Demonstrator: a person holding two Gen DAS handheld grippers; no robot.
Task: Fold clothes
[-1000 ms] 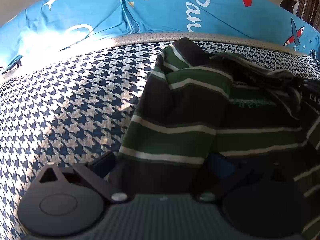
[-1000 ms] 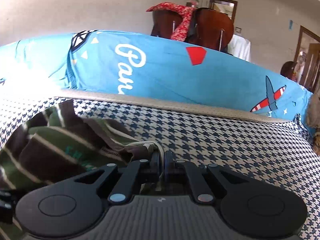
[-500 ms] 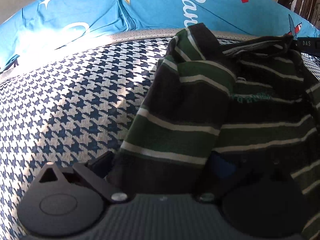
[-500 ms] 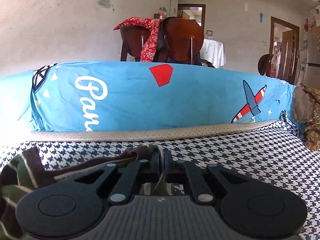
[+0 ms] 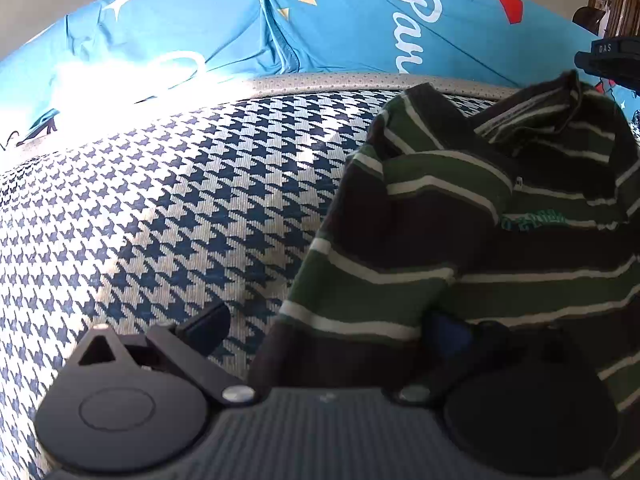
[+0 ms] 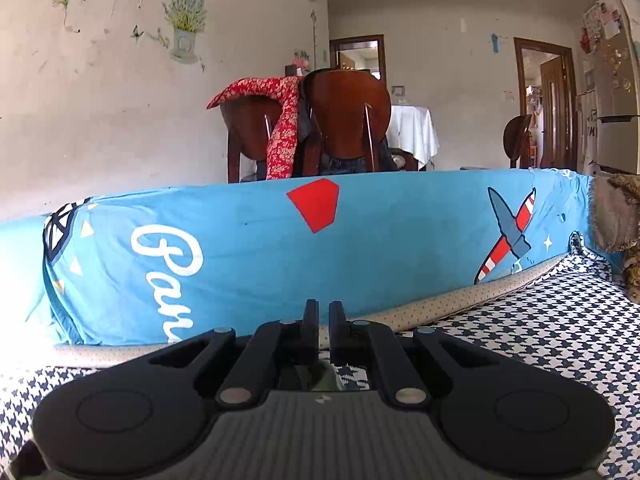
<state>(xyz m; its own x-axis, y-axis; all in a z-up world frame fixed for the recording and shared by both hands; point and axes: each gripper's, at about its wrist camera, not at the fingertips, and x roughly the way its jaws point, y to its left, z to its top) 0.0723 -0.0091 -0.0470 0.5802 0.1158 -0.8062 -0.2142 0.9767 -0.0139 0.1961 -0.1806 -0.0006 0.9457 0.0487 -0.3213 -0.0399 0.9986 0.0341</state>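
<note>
Fingers of the left gripper (image 5: 324, 332) stand wide apart: the left finger (image 5: 204, 326) is bare over the houndstooth cover (image 5: 160, 220), while the right one is mostly hidden under the striped shirt (image 5: 460, 232), so it is open around the lower edge of the cloth and not pressed on it. The shirt is dark with green bands and thin white stripes, and it has a small green print on the chest. It hangs lifted, with its upper part raised toward the top right of the left wrist view, where the dark tip of the right gripper (image 5: 612, 60) meets its collar edge. Below, the shirt falls in folds over the right half of the cover.

In the right wrist view, the fingers of the right gripper (image 6: 324, 316) are almost together, with only a thin gap between them. A small piece of green cloth shows low between the finger bases; whether the tips pinch the shirt cannot be told from this view alone, but the left wrist view shows the collar hanging from them.

Behind the cover lies a long blue cushion (image 6: 280, 248) with white letters, a red shape and a small plane. Beyond it stand wooden chairs (image 6: 348, 116), one with a red flowered cloth (image 6: 280, 120) draped on it.
</note>
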